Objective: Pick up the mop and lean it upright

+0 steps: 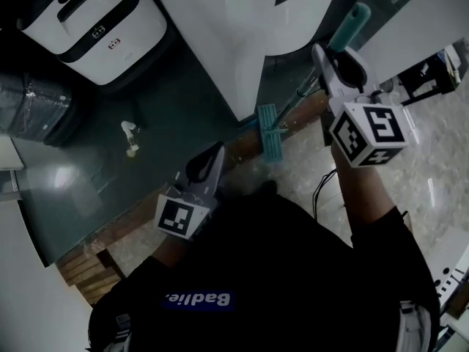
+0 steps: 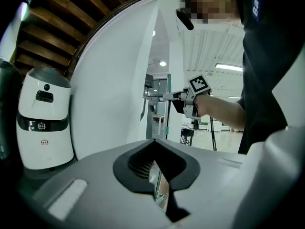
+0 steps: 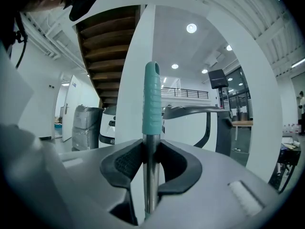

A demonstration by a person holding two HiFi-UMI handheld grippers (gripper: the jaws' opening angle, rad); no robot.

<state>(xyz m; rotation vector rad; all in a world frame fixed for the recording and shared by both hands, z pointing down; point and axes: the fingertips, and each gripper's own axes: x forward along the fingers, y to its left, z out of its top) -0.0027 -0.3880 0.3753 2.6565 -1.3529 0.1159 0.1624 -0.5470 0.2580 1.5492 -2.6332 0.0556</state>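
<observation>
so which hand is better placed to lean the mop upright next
Right. The right tool is clamped on the mop's pole just below the teal grip, with the mop head on the floor by the white pillar. The left tool holds nothing, apart from it.

We lose the middle of the mop [image 1: 269,132] behind the right gripper [image 1: 335,56] — the pale bit [image 1: 130,138] is too small to name.
</observation>
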